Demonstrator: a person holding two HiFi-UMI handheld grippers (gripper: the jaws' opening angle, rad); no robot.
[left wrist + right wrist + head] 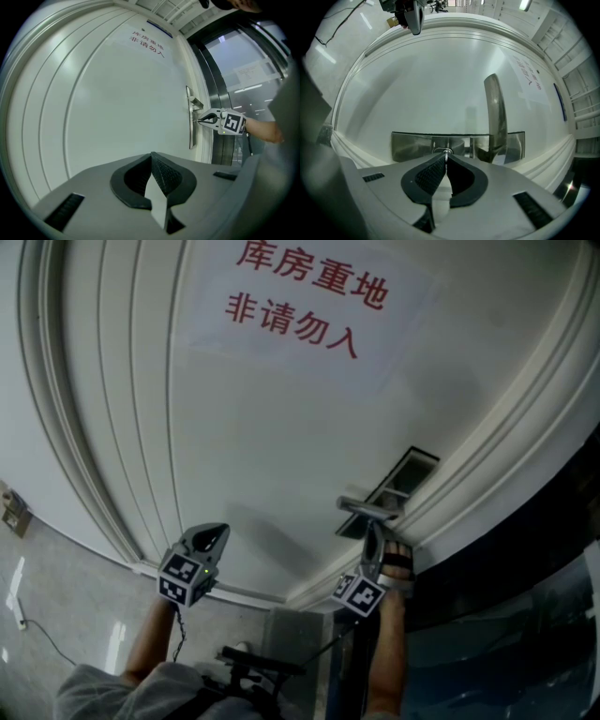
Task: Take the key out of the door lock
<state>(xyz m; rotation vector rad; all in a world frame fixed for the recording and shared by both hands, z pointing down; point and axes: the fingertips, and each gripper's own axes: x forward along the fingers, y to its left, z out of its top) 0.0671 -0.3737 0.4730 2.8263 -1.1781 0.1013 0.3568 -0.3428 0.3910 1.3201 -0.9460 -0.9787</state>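
Note:
The steel lock plate [412,145] sits on the white door [281,427], with the lever handle [496,112] beside it. A thin metal key [447,151] sticks out of the round keyhole on the plate. My right gripper [446,157] is shut on the key, its tips right against the plate. The head view shows this right gripper [375,532] just under the handle [368,509]. My left gripper [151,157] is shut with nothing in it. It hangs off to the left, apart from the door.
A paper notice with red characters [305,301] is stuck high on the door. Raised curved mouldings [84,427] run down the door's left side. A dark glass panel [525,615] stands to the right of the door frame.

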